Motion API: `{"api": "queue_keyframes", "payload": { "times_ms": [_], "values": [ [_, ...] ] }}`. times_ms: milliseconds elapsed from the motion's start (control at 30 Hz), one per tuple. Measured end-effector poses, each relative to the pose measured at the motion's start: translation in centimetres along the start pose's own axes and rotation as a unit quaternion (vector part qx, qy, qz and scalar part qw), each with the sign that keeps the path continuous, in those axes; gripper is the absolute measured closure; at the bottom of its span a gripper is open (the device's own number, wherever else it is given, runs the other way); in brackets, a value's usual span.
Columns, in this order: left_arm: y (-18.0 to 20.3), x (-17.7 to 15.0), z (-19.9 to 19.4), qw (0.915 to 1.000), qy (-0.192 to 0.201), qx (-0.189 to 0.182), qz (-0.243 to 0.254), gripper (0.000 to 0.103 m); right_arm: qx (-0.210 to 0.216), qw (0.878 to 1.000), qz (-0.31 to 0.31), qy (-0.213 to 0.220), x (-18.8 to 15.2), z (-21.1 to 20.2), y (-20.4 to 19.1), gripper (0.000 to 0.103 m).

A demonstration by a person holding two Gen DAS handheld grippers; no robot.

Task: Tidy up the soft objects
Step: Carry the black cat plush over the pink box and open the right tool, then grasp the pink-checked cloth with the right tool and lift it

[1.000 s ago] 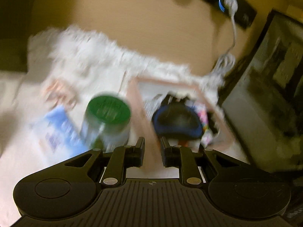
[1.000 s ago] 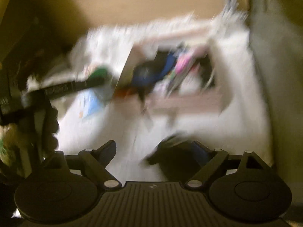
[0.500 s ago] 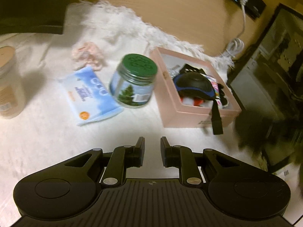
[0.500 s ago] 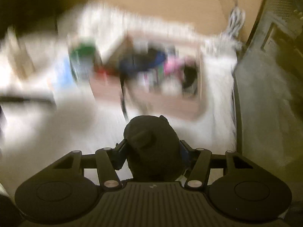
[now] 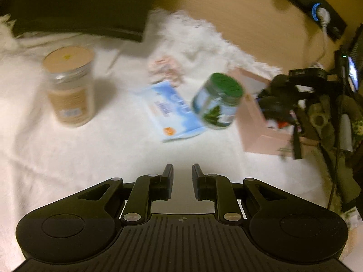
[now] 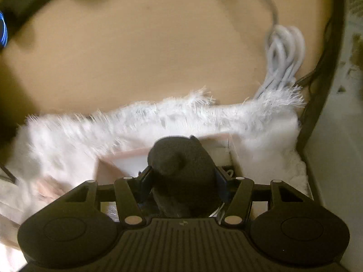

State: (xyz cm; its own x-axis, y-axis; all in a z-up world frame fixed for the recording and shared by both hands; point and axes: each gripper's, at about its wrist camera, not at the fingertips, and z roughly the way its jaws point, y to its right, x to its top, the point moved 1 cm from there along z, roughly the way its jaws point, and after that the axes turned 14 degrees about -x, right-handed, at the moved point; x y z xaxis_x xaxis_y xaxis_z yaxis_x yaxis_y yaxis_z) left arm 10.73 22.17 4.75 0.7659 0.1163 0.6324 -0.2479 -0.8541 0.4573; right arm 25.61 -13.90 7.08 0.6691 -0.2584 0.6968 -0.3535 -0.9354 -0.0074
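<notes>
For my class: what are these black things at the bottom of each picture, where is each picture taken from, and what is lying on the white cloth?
They are handheld tongs, one in each of a person's hands, each with a camera looking along its fingers. The left tongs are shut and empty. Ahead on the white fluffy cloth lie a tan-lidded jar, a blue wipes packet, a green-lidded jar and a pink box. The right tongs grip a dark soft object above that box.

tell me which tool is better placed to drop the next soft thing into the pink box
Right. The right tool is shut on a dark soft object and sits directly above the pink box. The left tool is shut, holds nothing and is apart from the box, over the white blanket.
</notes>
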Motion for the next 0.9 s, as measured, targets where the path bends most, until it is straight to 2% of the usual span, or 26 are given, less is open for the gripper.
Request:
{"api": "queue_keyframes", "payload": {
  "times_ms": [200,300,333,433,600,667,733,800,900],
  "values": [
    [-1.8,-0.3,0.2,0.9996,-0.006,0.015,-0.022,0.083,-0.029,0.997,-0.067,0.033,-0.3,-0.5,-2.3,0.042],
    [-1.9,-0.2,0.5,0.9996,-0.012,0.018,-0.021,0.083,-0.04,0.995,-0.083,0.031,-0.3,-1.1,-2.6,0.032],
    [-2.0,-0.2,0.7,0.9995,-0.014,0.02,-0.02,0.083,-0.038,0.995,-0.084,0.027,-0.3,-1.4,-2.6,0.028],
    [-2.1,-0.3,1.1,0.9993,-0.018,0.021,-0.025,0.083,-0.022,0.997,-0.074,0.029,-0.5,-3.1,-1.9,0.024],
    [-3.0,-0.6,1.4,0.9988,-0.017,0.029,-0.036,0.083,-0.007,0.994,-0.08,0.077,0.1,-7.4,-2.9,0.019],
    [-3.5,-0.6,1.3,0.9985,-0.012,0.036,-0.039,0.083,0.012,0.992,-0.091,0.089,0.3,-9.1,-4.4,0.016],
    [-4.0,-0.4,1.0,0.9983,-0.004,0.039,-0.043,0.083,0.053,0.989,-0.11,0.086,0.4,-10.6,-6.6,0.014],
    [-4.6,-0.2,0.6,0.9981,0.006,0.038,-0.047,0.083,0.095,0.985,-0.126,0.066,0.4,-11.4,-8.8,0.014],
    [-5.4,-0.3,-0.1,0.9979,0.018,0.035,-0.052,0.083,0.146,0.976,-0.16,0.007,0.4,-10.9,-13.1,0.013]
  ]
}}
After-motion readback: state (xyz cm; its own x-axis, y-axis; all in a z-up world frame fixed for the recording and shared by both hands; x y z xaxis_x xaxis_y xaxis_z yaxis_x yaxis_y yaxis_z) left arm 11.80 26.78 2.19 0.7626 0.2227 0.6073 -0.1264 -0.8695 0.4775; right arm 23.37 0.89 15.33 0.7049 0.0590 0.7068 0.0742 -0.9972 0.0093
